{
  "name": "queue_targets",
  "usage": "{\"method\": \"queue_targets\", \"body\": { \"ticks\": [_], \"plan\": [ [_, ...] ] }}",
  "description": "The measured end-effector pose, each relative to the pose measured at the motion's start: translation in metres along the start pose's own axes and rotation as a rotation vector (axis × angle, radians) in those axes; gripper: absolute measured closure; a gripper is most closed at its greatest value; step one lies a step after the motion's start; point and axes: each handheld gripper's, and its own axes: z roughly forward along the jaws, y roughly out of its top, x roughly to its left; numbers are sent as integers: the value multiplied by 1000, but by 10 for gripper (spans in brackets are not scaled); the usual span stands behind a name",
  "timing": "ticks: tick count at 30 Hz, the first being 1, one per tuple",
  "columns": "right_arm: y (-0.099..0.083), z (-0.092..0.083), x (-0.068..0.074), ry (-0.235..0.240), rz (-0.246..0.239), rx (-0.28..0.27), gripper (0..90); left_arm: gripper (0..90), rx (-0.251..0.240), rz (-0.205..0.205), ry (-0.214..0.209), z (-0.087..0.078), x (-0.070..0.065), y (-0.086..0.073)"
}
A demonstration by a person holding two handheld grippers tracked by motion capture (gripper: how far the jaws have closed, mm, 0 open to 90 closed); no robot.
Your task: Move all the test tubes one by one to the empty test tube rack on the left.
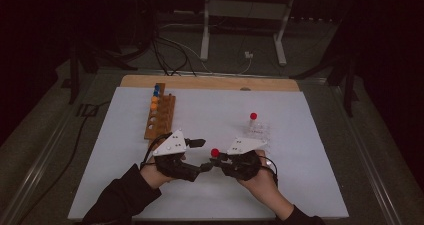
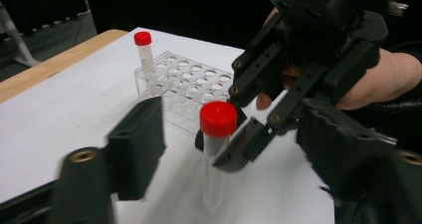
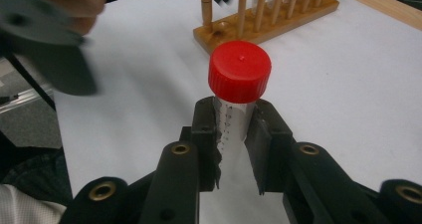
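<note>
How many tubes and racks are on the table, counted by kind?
Clear plastic tubes with red caps: 2, one held, one in the clear rack
Wooden peg rack: 1
Clear plastic tube rack: 1
Total: 4

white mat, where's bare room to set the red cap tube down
Bare: the mat right of the clear rack, its far strip behind both racks, and the left edge beside the wooden rack. Crowded: near centre, where the left claw meets the right claw holding the tube.
</note>
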Motion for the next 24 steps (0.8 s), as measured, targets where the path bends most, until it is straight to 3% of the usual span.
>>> {"method": "queue_targets", "body": {
  "ticks": [5, 16, 24],
  "plan": [
    [1, -1, 2, 7, -5, -4, 752, 449, -2, -2, 18, 9, 4, 0],
    [2, -3, 2, 3, -7, -9, 752, 689, 26, 21, -13, 19, 5, 0],
    [1, -4, 0, 9, -1, -17, 751, 718, 20, 29, -11, 19, 5, 1]
  ]
}}
